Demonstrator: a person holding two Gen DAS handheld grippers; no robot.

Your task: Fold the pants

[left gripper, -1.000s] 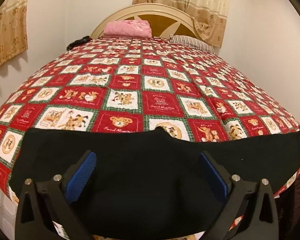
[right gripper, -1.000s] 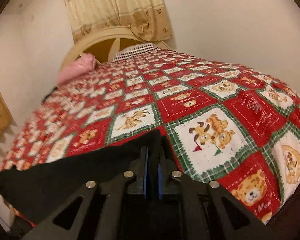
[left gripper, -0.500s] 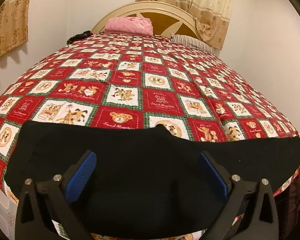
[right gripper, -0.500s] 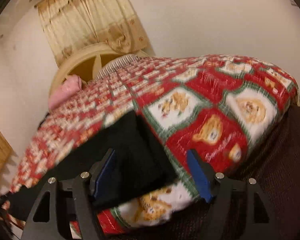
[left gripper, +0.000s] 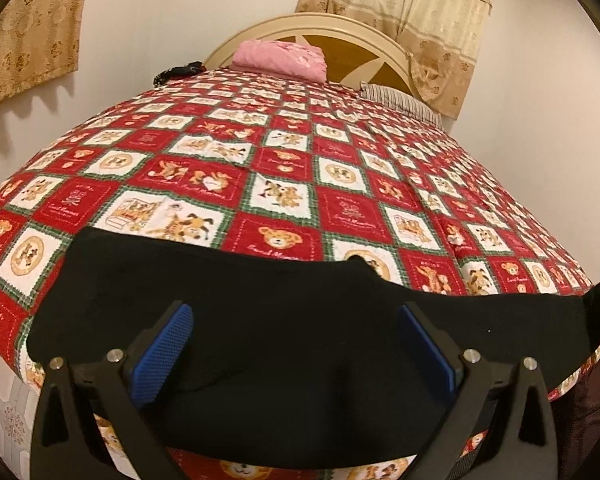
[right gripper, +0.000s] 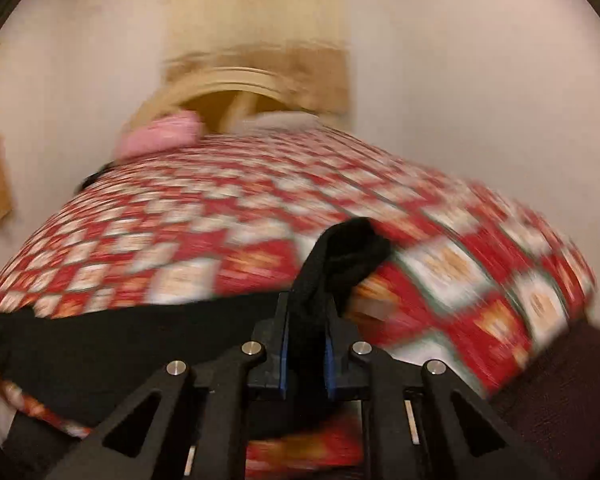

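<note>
While the pants (left gripper: 284, 332) lie spread along the bed's (left gripper: 284, 168) near edge, the right gripper (right gripper: 306, 354) clamps one end for folding; left gripper (left gripper: 296, 344) jaws apart above them.

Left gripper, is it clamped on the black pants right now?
No, the left gripper hangs open, its blue pads spread wide above the black pants without pinching any fabric.
</note>
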